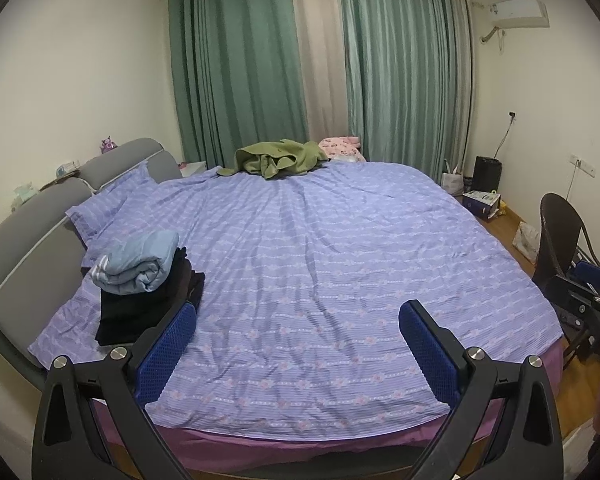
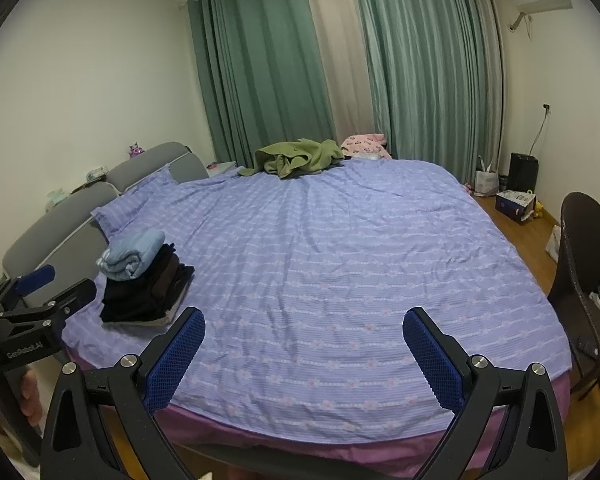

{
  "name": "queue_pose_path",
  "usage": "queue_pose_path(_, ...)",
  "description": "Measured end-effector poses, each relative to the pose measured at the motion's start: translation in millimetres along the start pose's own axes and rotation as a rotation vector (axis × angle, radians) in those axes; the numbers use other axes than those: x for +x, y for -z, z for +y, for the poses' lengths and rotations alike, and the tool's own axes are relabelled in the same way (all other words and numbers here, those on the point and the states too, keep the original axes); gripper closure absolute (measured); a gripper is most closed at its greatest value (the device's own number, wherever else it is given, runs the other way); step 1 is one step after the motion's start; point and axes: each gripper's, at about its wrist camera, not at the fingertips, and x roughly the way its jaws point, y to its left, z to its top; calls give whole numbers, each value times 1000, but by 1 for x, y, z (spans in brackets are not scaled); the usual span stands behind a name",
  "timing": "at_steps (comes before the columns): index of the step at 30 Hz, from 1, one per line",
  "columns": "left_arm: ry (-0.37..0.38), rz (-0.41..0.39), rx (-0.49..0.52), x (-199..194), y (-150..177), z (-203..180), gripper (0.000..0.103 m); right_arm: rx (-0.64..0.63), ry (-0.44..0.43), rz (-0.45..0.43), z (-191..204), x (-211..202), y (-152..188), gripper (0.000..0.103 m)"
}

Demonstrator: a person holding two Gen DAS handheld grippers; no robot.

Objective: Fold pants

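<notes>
A stack of folded dark pants [image 1: 148,308] with a folded light blue pair [image 1: 136,264] on top sits at the left side of the bed; it also shows in the right wrist view [image 2: 144,292]. A crumpled olive green garment [image 1: 280,158] lies at the far edge of the bed, also seen in the right wrist view [image 2: 298,158]. My left gripper [image 1: 298,320] is open and empty above the near edge of the bed. My right gripper [image 2: 304,324] is open and empty, level with it to the right.
The bed has a purple patterned cover [image 1: 320,260], a pillow [image 1: 108,204] and a grey headboard [image 1: 32,240] at left. A pink item [image 1: 340,146] lies by the green curtains. A brown chair [image 2: 584,264] stands at right, with boxes [image 2: 514,202] on the wood floor.
</notes>
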Motion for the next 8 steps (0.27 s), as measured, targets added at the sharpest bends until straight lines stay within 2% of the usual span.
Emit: queue_pose_path(8,-2,-6,-6,-3,1,1,0,-8,1,3,-1,-2,1,2)
